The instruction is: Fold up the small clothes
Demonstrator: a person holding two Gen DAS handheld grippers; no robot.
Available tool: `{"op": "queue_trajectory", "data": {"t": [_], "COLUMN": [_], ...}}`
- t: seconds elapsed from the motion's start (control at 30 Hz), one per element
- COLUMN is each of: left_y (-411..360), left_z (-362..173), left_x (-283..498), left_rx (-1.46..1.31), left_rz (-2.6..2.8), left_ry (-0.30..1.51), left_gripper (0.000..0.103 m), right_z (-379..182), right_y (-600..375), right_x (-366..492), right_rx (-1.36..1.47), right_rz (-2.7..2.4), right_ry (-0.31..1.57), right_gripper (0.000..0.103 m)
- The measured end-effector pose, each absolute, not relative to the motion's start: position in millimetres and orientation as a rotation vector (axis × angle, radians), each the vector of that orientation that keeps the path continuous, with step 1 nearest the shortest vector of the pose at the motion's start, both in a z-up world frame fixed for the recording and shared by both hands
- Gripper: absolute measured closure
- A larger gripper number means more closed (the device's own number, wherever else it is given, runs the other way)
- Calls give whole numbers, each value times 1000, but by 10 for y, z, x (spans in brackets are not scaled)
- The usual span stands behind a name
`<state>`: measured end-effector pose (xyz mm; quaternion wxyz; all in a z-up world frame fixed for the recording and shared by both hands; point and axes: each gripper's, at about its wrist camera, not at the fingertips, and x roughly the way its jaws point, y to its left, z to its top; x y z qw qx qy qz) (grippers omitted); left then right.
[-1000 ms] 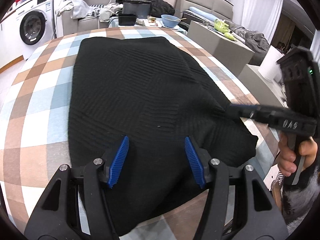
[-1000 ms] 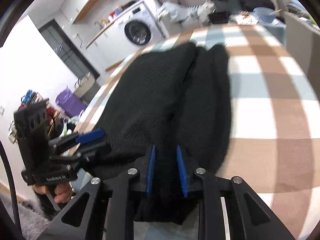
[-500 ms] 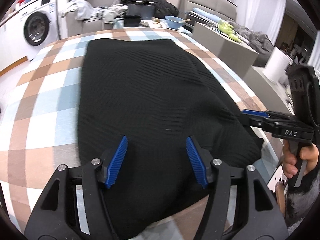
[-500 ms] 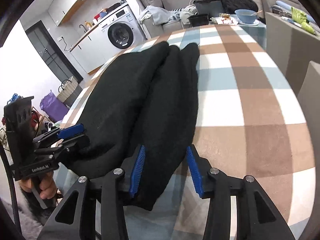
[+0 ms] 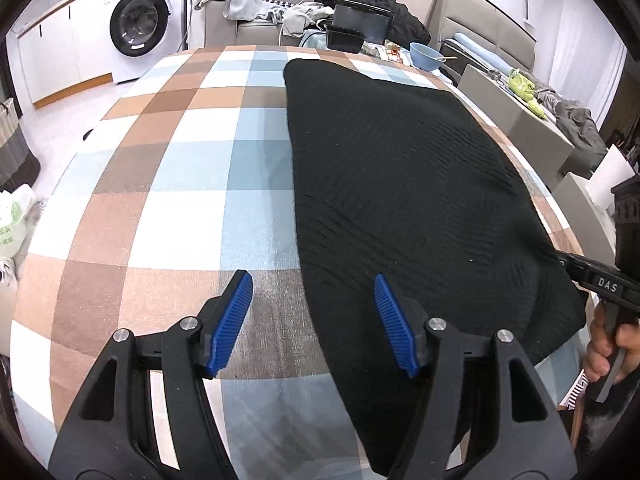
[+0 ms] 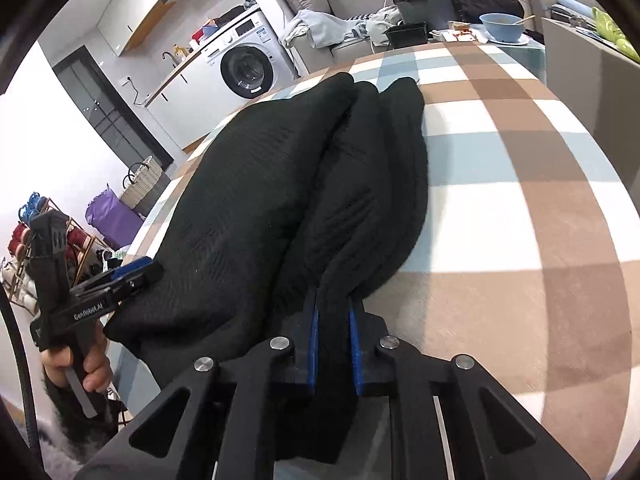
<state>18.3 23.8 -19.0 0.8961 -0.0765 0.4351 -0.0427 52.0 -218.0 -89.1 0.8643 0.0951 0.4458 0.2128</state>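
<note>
Black sweater [image 5: 400, 208] lies on checked table [image 5: 192, 168]. Right gripper [image 6: 333, 330] jaws closing, pinching its near hem (6 o'clock). Left gripper [image 5: 312, 320] wide, straddling its left edge, 7 o'clock.

A home's living area, seemingly: a washing machine [image 5: 140, 24] and clothes-strewn sofa [image 5: 256, 16] are sitting behind the checked table [image 5: 192, 168].

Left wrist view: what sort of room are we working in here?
Most likely a lived-in home, an open living and laundry area: a washing machine under a counter, a sofa heaped with clothes, and a checked tablecloth under the black garment.
</note>
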Motion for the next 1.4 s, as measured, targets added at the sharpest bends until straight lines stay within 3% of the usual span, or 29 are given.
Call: {"op": "queue_trajectory", "data": {"t": [0.23, 0.43, 0.63, 0.93, 1.13, 1.23, 1.37, 1.4], "left_y": [421, 548, 367, 390, 358, 347, 373, 376], "left_z": [-225, -154, -135, -103, -118, -123, -140, -144], "left_x": [374, 281, 23, -114, -119, -105, -61, -53], "left_rx": [-212, -244, -182, -187, -185, -175, -173, -169], "left_rz": [-66, -75, -183, -152, -158, -163, -160, -158], "left_ry": [907, 909, 907, 900, 905, 908, 916, 916], "left_gripper": [42, 42, 42, 42, 42, 42, 42, 42], "right_z": [-840, -633, -491, -198, -450, -611, -678, -618], "right_y": [-2026, -2120, -2156, -2213, -2052, -1933, -1674, -1673], "right_x": [847, 780, 392, 100, 107, 189, 242, 245], "right_rx": [188, 191, 252, 178, 117, 98, -94, -98], "right_rz": [387, 406, 644, 682, 693, 734, 751, 771], "right_ry": [932, 911, 923, 820, 929, 959, 939, 922], "right_gripper": [90, 80, 61, 61, 61, 68, 97, 98]}}
